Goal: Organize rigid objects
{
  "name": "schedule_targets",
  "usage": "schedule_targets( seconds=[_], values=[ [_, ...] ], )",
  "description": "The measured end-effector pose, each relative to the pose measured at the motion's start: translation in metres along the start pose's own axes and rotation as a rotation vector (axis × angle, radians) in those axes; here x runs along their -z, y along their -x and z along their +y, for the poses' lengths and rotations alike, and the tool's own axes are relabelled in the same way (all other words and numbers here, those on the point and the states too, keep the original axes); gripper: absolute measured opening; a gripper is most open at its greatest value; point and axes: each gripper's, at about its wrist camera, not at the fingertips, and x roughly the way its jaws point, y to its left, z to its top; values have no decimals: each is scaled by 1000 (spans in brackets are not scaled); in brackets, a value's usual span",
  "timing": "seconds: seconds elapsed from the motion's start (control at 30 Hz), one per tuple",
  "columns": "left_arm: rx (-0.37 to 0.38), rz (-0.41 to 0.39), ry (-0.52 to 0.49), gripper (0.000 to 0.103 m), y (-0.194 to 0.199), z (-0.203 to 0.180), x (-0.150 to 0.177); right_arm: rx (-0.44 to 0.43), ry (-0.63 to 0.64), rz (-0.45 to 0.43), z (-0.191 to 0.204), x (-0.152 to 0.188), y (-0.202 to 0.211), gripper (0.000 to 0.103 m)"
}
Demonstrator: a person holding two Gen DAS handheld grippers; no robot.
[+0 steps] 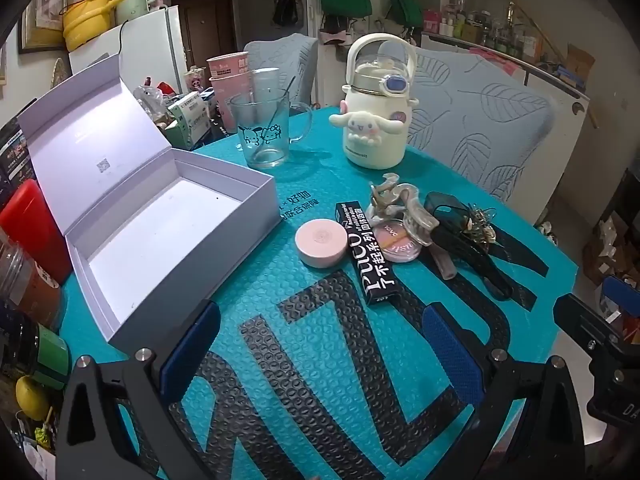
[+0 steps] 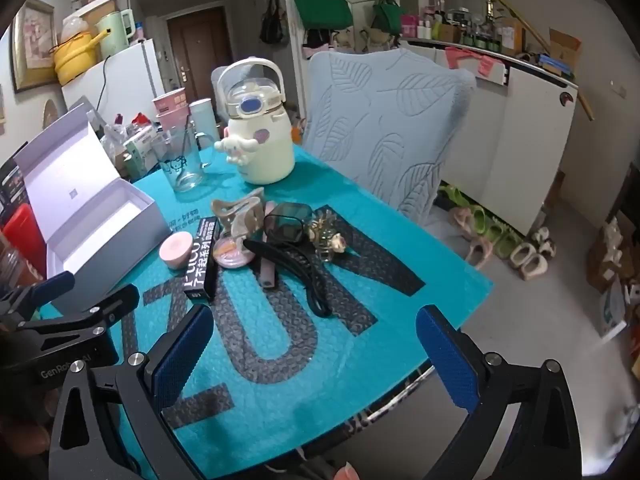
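Observation:
An open white box (image 1: 160,232) (image 2: 96,220) stands empty at the left of the teal mat (image 1: 320,360). Right of it lie a pink round case (image 1: 321,242) (image 2: 176,254), a black PUCO carton (image 1: 366,252) (image 2: 204,258), a pink blush compact (image 1: 400,242) (image 2: 232,258), a beige hair claw (image 1: 394,204) (image 2: 238,210), a dark tinted case (image 1: 444,206) (image 2: 288,220), a black hair clip (image 1: 476,256) (image 2: 304,272) and a gold charm (image 1: 482,224) (image 2: 326,236). My left gripper (image 1: 320,356) and right gripper (image 2: 316,364) are open and empty, nearer than the items.
A cream Cinnamoroll bottle (image 1: 376,120) (image 2: 260,140) and a glass mug (image 1: 264,132) (image 2: 184,164) stand at the back of the mat. Chairs (image 2: 384,120) stand behind the table. Jars and a red container (image 1: 28,224) crowd the left edge. Slippers (image 2: 500,240) lie on the floor right.

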Motion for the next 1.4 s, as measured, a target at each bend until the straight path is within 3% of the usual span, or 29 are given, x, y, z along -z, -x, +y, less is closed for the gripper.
schedule_targets(
  seconds=[0.3, 0.43, 1.4],
  values=[
    [7, -1, 5, 103, 6, -16, 2, 0, -18, -10, -6, 1, 5, 103],
    [34, 1, -4, 103, 6, -6, 0, -3, -15, -13, -9, 2, 8, 103],
    [30, -8, -11, 103, 11, -4, -1, -14, -12, -21, -6, 2, 9, 103]
  ],
)
